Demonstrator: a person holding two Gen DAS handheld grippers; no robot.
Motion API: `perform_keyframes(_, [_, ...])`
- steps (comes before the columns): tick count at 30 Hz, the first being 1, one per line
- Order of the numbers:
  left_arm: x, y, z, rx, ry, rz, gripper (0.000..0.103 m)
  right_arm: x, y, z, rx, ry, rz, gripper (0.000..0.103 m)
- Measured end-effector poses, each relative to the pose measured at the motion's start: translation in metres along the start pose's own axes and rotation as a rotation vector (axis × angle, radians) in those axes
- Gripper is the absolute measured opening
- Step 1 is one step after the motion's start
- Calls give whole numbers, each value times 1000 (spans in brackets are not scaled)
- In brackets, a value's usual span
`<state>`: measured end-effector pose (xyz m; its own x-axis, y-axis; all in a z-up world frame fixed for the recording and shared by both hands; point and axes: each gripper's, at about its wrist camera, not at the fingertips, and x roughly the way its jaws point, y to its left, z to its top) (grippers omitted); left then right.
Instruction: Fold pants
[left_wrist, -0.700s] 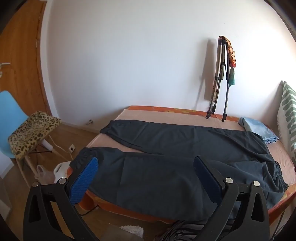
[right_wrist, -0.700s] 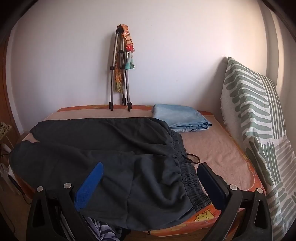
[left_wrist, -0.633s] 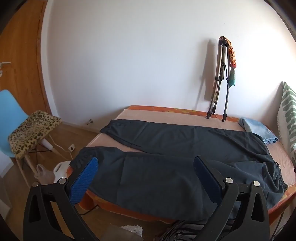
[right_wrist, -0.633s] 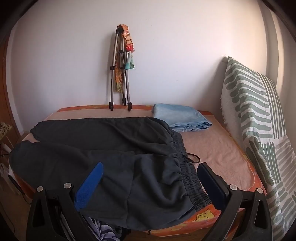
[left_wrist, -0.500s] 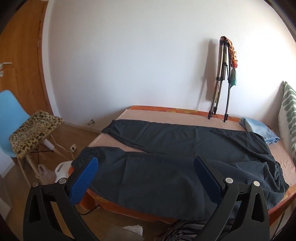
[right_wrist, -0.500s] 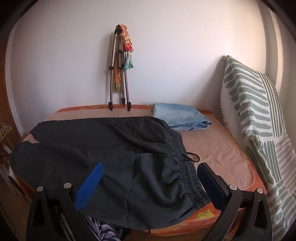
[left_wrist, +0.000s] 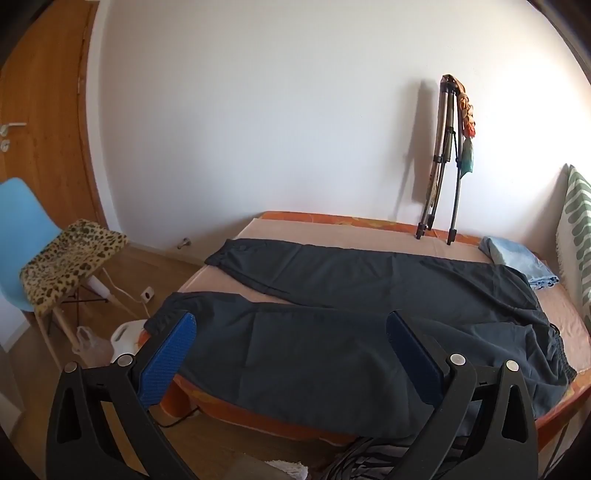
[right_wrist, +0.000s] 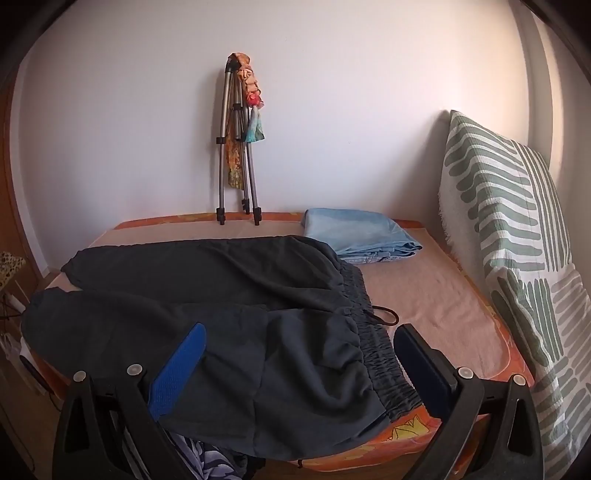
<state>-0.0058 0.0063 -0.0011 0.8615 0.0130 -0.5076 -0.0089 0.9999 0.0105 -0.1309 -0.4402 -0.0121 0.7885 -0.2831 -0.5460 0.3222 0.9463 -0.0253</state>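
Dark navy pants (left_wrist: 351, 310) lie spread flat on a bed (left_wrist: 332, 230), both legs running left, the waistband (right_wrist: 373, 339) with its drawstring at the right. The near leg and the seat hang over the front edge. My left gripper (left_wrist: 291, 325) hovers open in front of the near leg, holding nothing. Over the seat and waistband end of the pants (right_wrist: 240, 306), my right gripper (right_wrist: 299, 339) is also open, its blue pads apart and free of the cloth.
A folded tripod (left_wrist: 443, 162) leans on the wall at the bed's far side. Folded light-blue cloth (right_wrist: 354, 236) lies at the back right. A green-striped cushion (right_wrist: 517, 229) stands along the right. A chair with a leopard cushion (left_wrist: 70, 262) stands left on the floor.
Both views have shifted very slightly; the pants lie as before and both grippers stay wide open.
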Motion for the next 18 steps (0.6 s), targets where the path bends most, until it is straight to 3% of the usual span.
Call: perform_keyframes(18, [5, -1, 0, 5, 14, -5, 103, 5, 3, 2, -4, 10, 13, 103])
